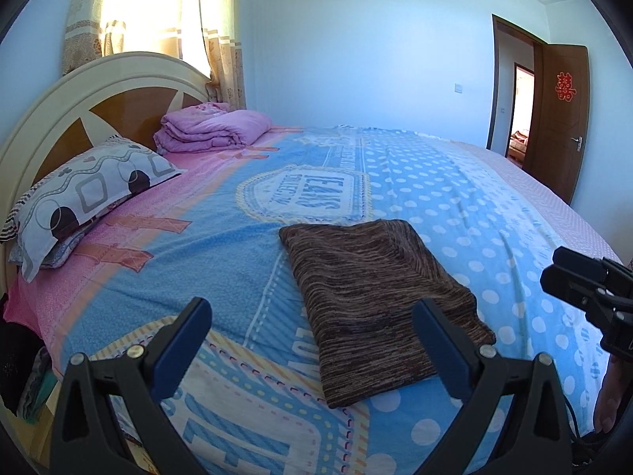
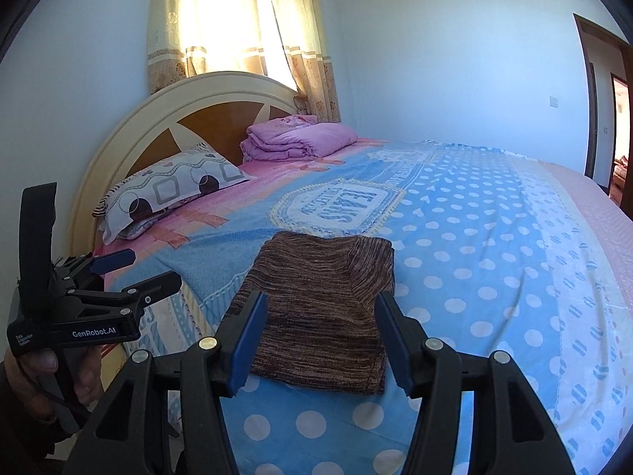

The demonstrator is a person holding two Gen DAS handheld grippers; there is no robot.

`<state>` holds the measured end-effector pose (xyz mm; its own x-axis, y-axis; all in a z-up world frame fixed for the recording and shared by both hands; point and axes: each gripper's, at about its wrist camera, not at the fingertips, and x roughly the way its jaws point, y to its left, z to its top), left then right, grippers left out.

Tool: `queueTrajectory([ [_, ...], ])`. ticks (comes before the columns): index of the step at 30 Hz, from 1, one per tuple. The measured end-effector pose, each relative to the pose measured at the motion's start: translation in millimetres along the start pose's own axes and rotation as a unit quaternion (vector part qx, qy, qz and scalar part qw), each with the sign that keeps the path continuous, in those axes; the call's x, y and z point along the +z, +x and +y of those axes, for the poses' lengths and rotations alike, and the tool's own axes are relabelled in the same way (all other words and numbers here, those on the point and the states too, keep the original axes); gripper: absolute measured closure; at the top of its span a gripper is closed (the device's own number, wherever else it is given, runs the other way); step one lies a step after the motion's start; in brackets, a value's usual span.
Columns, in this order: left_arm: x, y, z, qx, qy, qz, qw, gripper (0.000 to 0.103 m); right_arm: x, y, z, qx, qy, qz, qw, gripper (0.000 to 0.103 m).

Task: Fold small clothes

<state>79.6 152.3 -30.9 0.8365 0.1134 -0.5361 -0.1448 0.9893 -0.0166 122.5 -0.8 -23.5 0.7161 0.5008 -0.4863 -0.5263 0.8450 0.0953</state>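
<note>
Brown knit garment (image 1: pixel 379 301) lies folded flat on the bed (image 1: pixel 455 206), near its front edge. Left hand-held gripper (image 1: pixel 312 340) hovers above it, jaws apart, nothing between them. Right hand-held gripper (image 2: pixel 320 336) likewise: jaws apart, empty, above the garment's near end. Pillow (image 1: pixel 91 194) and pink quilt (image 1: pixel 213 126) sit by the headboard.

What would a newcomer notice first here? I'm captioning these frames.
The folded brown garment lies flat near the bed's front edge, on a blue polka-dot blanket. Both tools, left and right, hover open above it. Behind, a patterned pillow and folded pink quilt sit by the headboard.
</note>
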Motion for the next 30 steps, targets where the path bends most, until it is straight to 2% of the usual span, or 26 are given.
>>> queueTrajectory([
  [24, -1, -3, 1, 0.006, 0.004, -0.007, 1.0000, 0.000, -4, -4, 6, 0.002, -0.003, -0.003, 1.000, 0.045],
  [30, 1, -5, 2, 0.005, 0.004, -0.008, 0.9999, 0.000, -3, -13, 8, -0.005, -0.007, -0.023, 1.000, 0.045],
])
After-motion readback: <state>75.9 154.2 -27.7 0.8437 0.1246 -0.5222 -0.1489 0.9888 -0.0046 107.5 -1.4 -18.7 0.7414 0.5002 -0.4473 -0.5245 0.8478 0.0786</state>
